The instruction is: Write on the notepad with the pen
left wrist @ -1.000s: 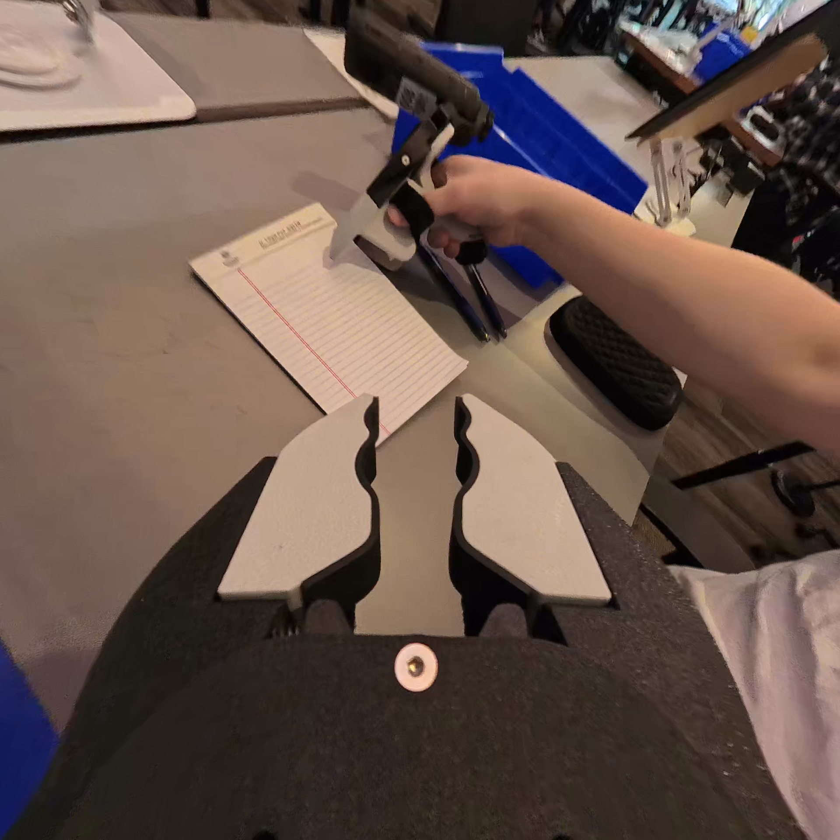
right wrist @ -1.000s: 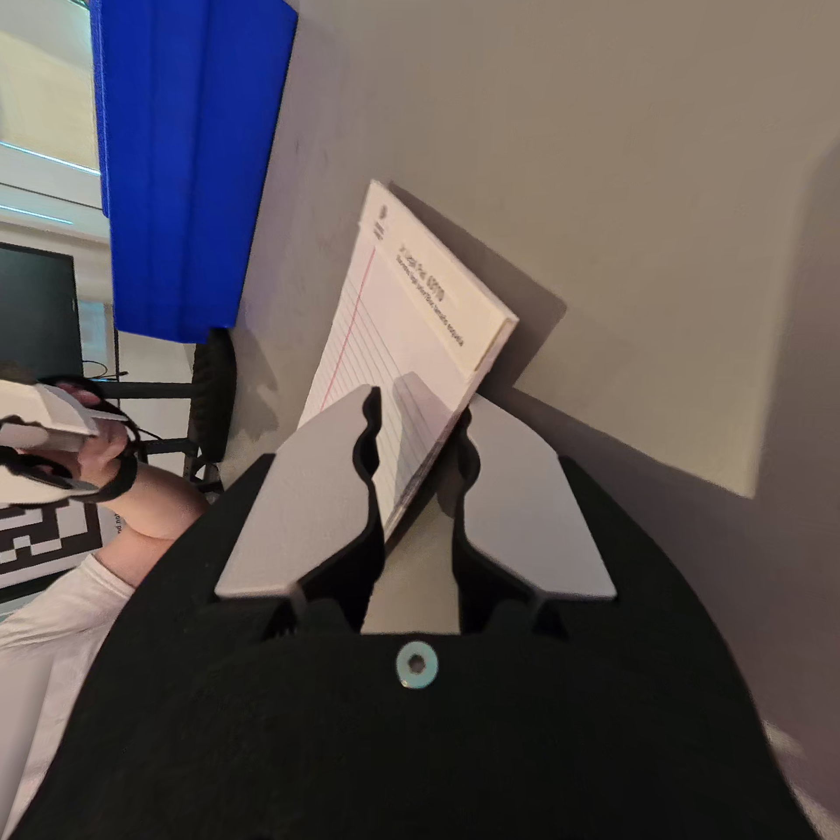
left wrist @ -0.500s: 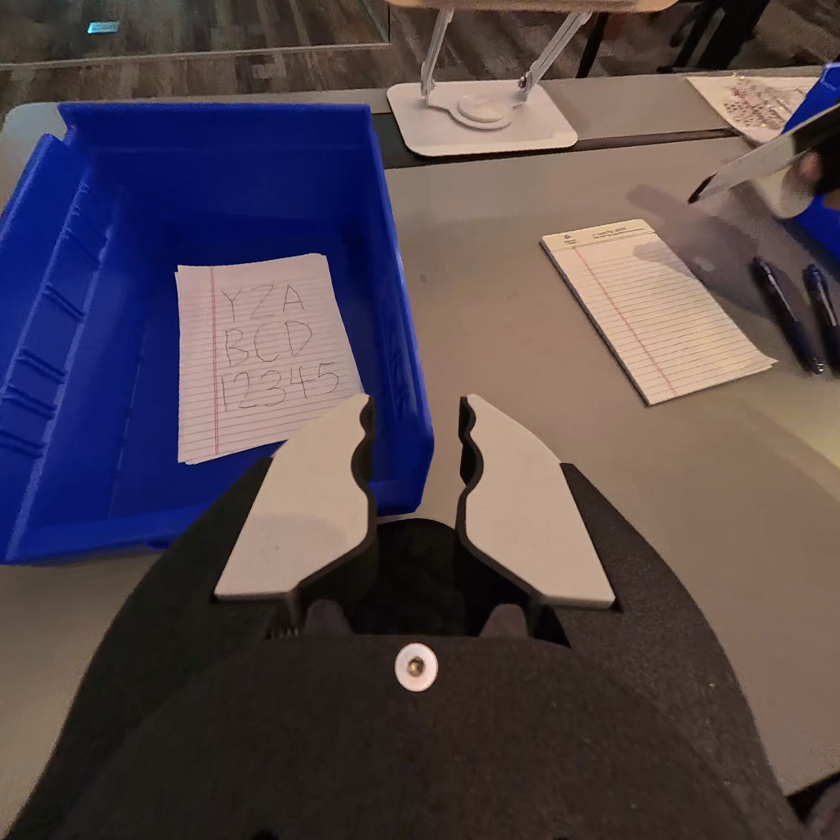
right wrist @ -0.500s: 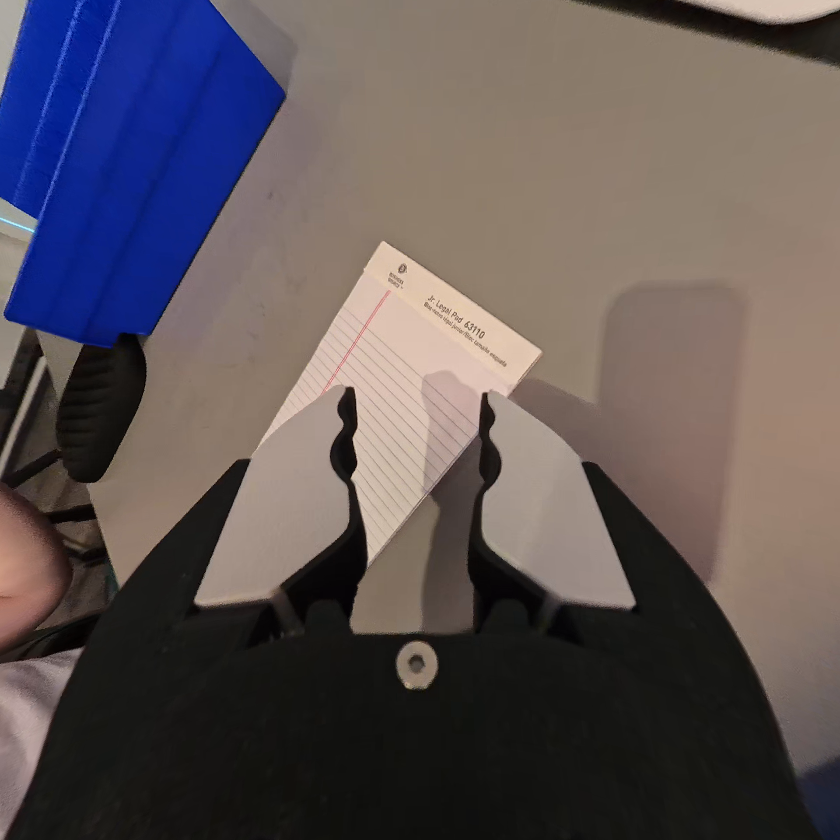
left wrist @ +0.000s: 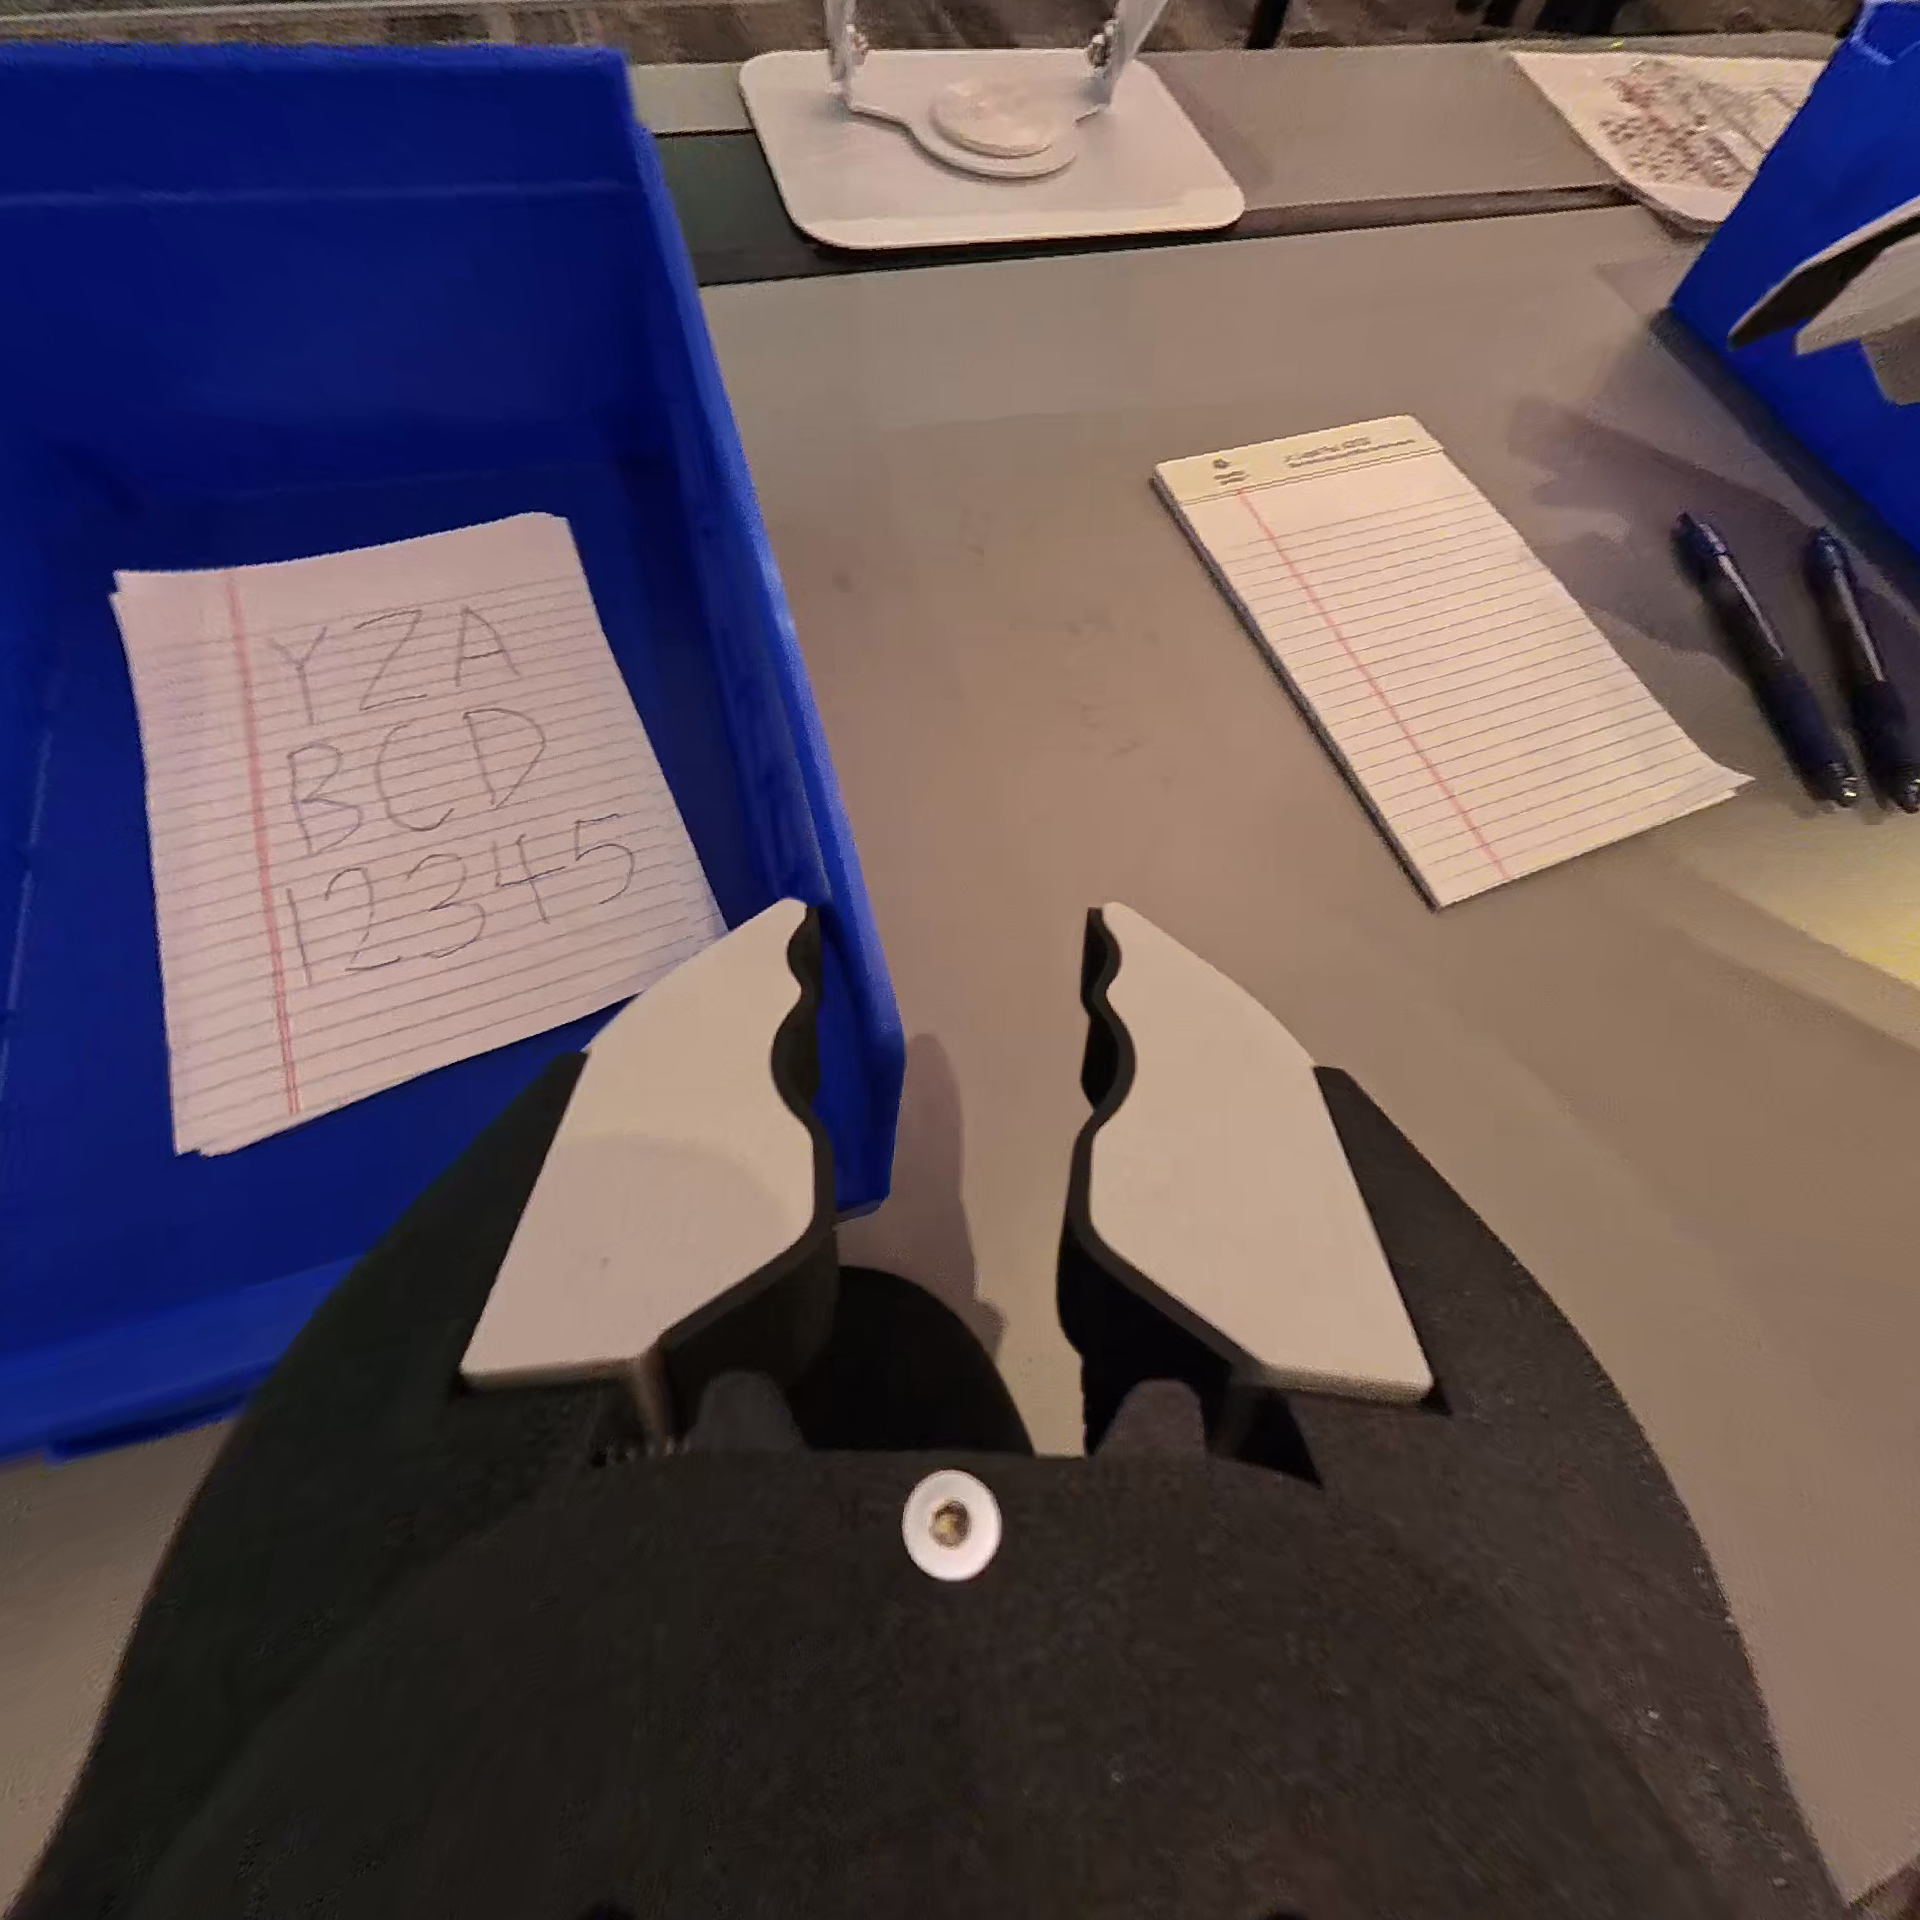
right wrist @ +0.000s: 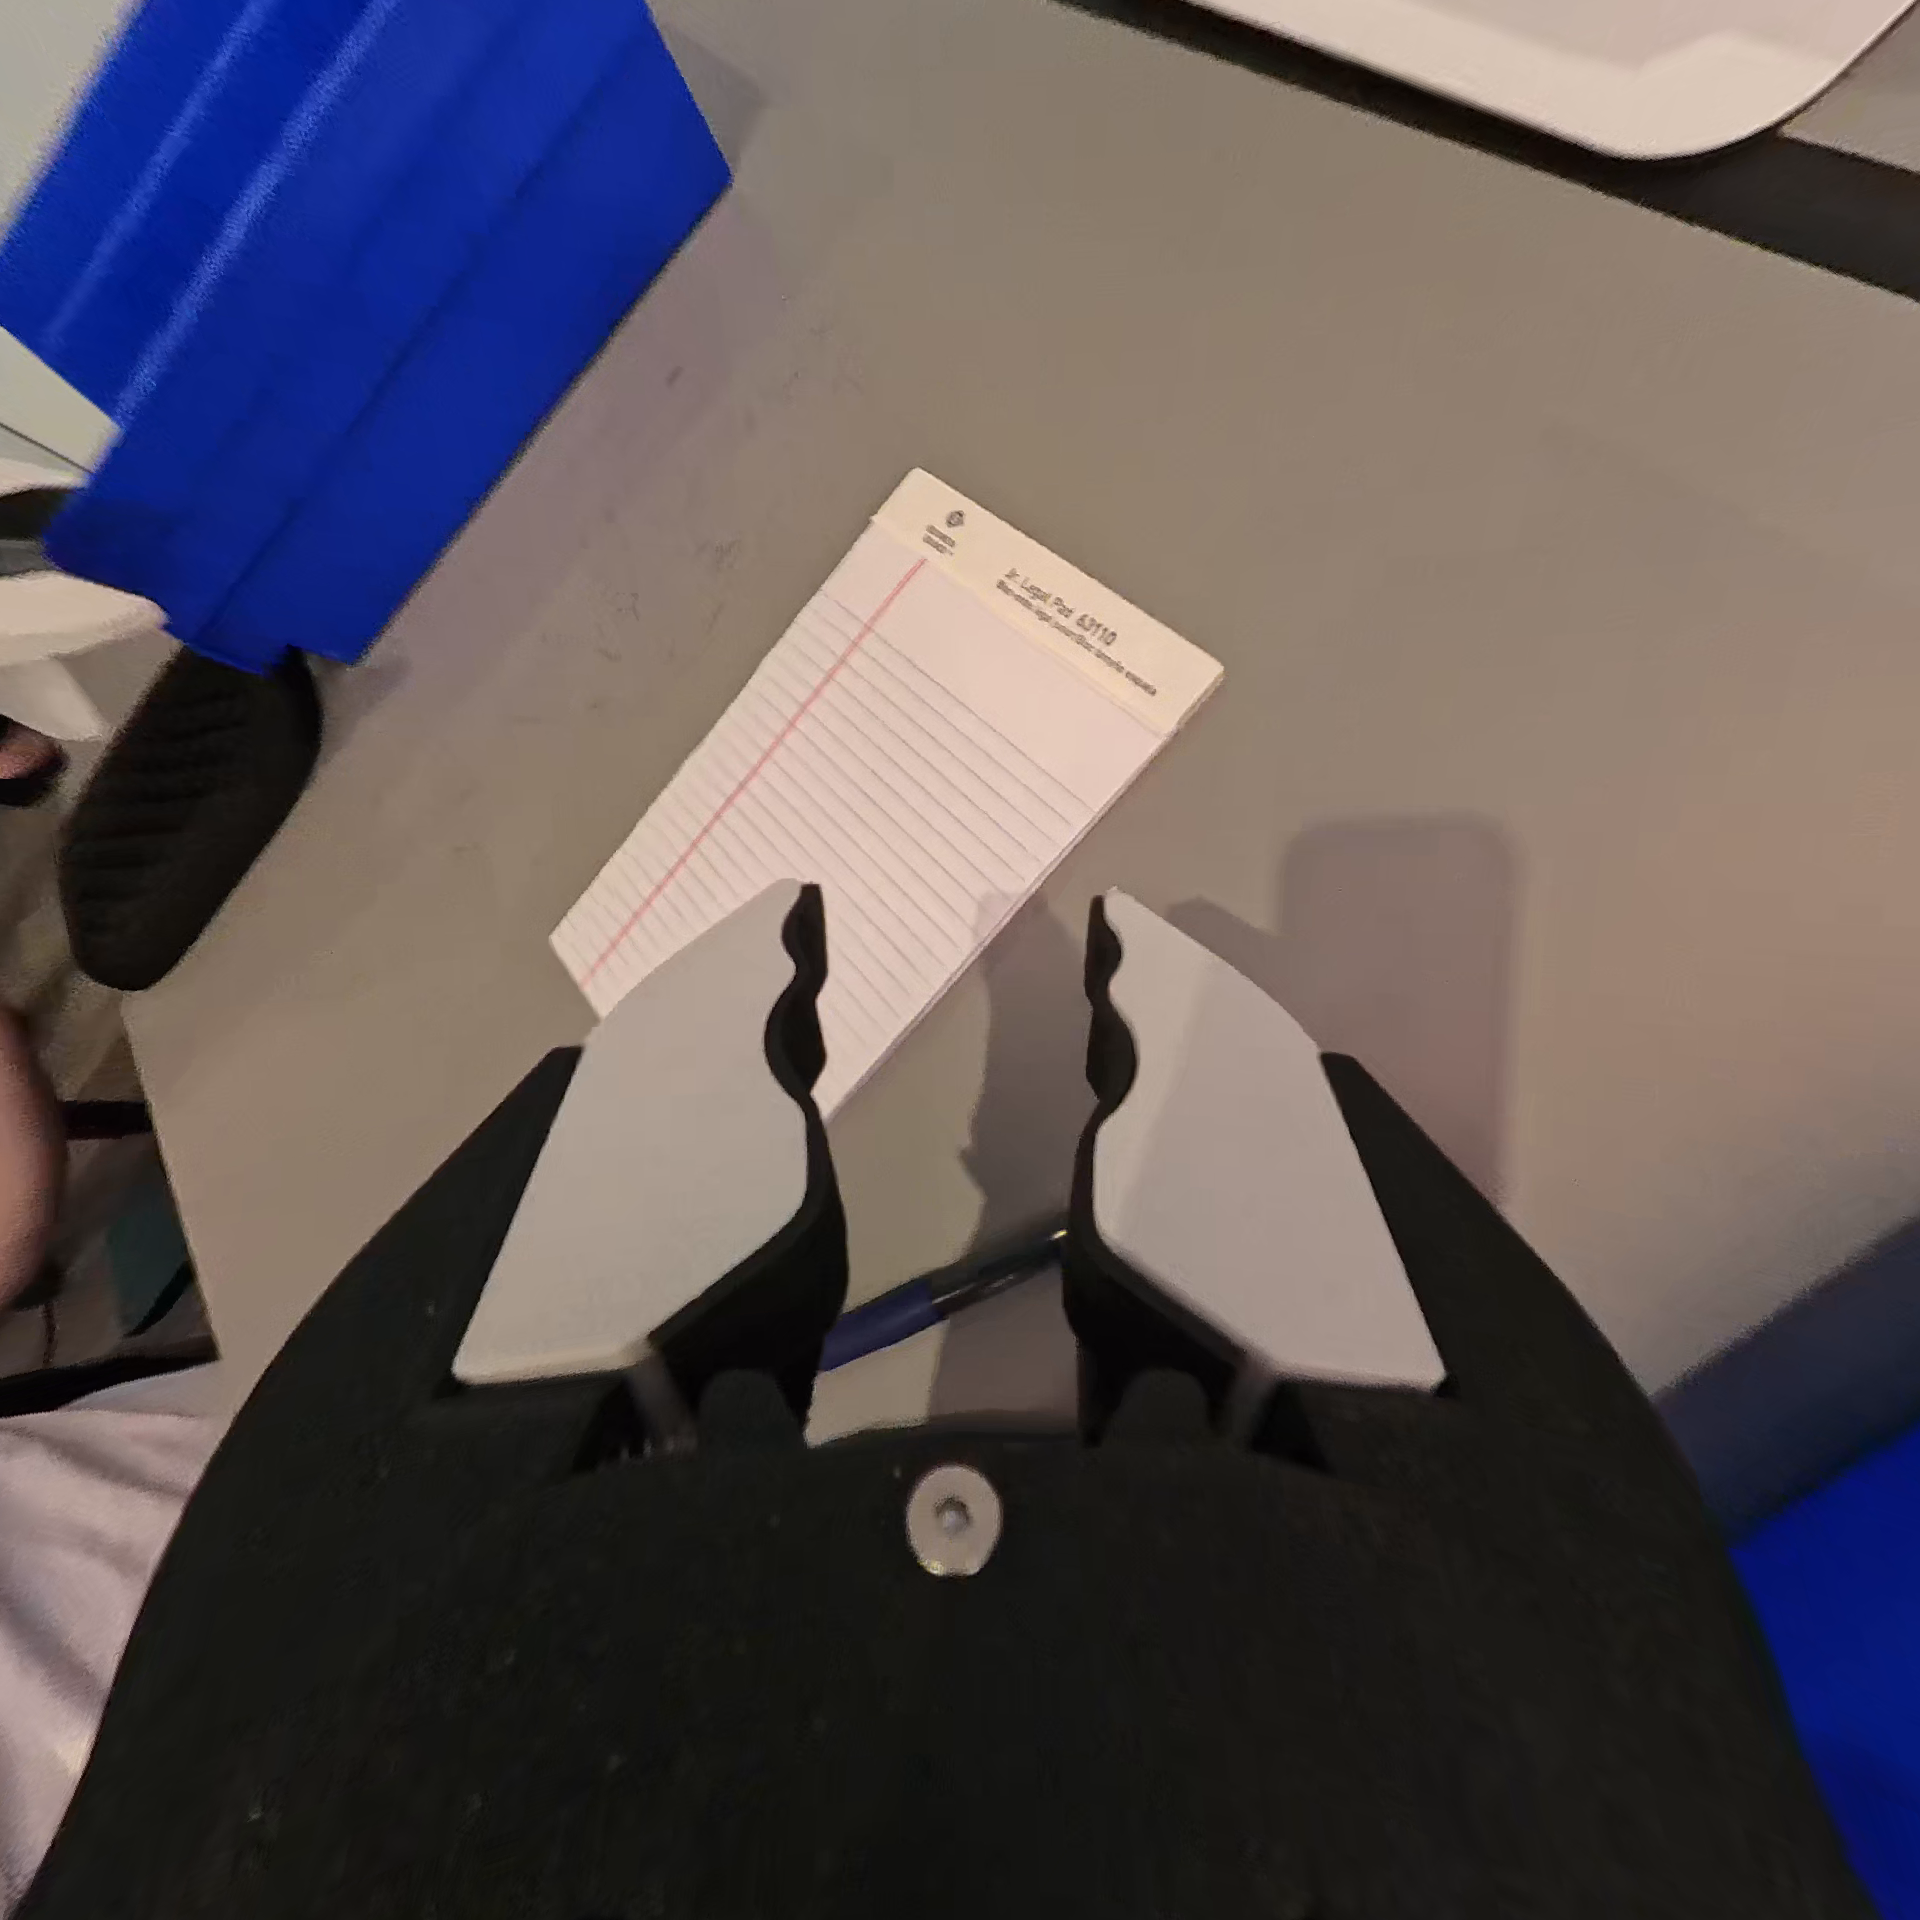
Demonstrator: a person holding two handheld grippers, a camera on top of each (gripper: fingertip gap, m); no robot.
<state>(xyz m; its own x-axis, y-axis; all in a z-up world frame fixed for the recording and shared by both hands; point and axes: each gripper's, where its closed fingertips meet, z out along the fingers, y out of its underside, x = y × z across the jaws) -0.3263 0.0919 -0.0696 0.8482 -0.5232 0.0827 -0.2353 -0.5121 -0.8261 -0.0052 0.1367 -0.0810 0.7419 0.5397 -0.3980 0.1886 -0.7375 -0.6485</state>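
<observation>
A white lined notepad (left wrist: 1434,655) lies on the grey table, right of centre in the left wrist view, and in the middle of the right wrist view (right wrist: 883,769). Two dark blue pens (left wrist: 1756,665) lie side by side just right of the pad. One blue pen (right wrist: 935,1304) shows between my right fingers, low on the table. My left gripper (left wrist: 945,920) is open and empty beside the near corner of the blue bin. My right gripper (right wrist: 951,904) is open and empty above the pad's lower right edge; it also shows at the right edge of the left wrist view (left wrist: 1839,275).
A large blue bin (left wrist: 312,364) at the left holds a written lined sheet (left wrist: 405,810). A second blue bin (left wrist: 1808,301) stands at the far right. A white stand base (left wrist: 987,156) sits at the back. A black chair armrest (right wrist: 177,821) is off the table edge. Spacing between my two grippers at the tips: around 35 centimetres. To the blue pen (right wrist: 935,1304): right tips about 11 centimetres, left tips about 35 centimetres. It turns up in the left wrist view (left wrist: 1793,675) as well.
My left gripper swung left from the notepad to the blue bin and opened a little wider. My right gripper drew back from the pad's edge, rose and opened wider.
</observation>
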